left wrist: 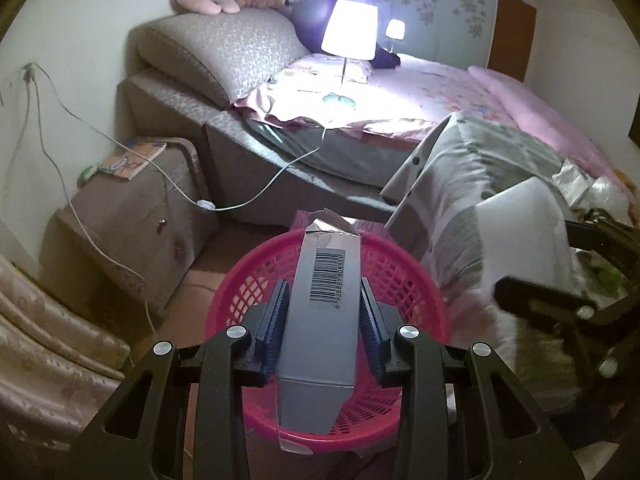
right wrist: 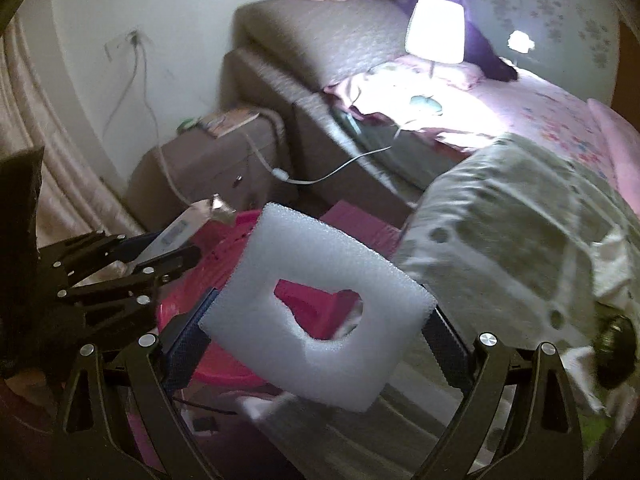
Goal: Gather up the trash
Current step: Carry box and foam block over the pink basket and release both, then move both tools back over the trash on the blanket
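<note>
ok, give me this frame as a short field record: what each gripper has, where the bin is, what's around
left gripper: shut on grey barcode carton, held over the basket
right gripper: shut on white foam sheet with a cut-out hole
bin: pink mesh basket on the floor beside the bed, below both items
bed: lit table lamp standing on it, grey quilt hanging over the edge
nightstand: book on top
release: neither item dropped yet
</note>
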The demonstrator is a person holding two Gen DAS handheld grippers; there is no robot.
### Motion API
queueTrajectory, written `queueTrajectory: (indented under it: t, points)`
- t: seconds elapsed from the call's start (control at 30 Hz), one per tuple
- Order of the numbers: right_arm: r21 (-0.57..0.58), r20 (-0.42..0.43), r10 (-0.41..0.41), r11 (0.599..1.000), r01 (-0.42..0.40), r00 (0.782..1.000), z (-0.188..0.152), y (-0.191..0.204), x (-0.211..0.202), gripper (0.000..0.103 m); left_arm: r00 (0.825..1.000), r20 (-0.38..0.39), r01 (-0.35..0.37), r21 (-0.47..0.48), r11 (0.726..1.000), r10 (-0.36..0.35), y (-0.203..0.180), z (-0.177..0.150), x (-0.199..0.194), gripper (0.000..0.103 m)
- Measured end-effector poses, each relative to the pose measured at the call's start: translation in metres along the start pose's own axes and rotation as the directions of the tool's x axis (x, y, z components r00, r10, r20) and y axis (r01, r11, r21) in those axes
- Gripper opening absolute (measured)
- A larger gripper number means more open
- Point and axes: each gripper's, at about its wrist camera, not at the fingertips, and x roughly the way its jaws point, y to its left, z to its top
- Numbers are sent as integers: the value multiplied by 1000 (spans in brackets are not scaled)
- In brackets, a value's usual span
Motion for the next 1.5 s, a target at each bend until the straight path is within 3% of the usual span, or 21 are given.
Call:
queueTrajectory:
  t: [0.1, 0.27, 0.37, 0.8, 1.2, 1.5]
  points:
    - [-16, -11, 4, 1000, -4, 1000, 1, 9, 9, 92, 1000, -7, 0, 4, 1000, 0, 0, -1, 2, 35]
    - [6, -34, 46, 999, -45, 998, 2, 11, 15, 96, 1000, -2, -3, -11, 1000, 3, 6, 0, 3, 57]
    - [16, -33, 56, 998, -55, 998, 2, 11, 16, 96, 1000, 3, -11, -24, 1000, 11, 10, 0, 3, 64]
    - [68, 34, 45, 997, -47, 998, -3, -3, -8, 96, 1000, 18, -24, -27, 999, 25, 8, 1, 0, 68]
    - [190, 122, -102, 979, 78, 987, -41, -55, -60, 96, 997, 57, 50, 61, 997, -54, -34, 0, -12, 73]
    - [315, 161, -271, 925, 211, 949, -91, -110, -119, 96, 990, 67, 108, 208, 972, -124, -89, -3, -19, 74]
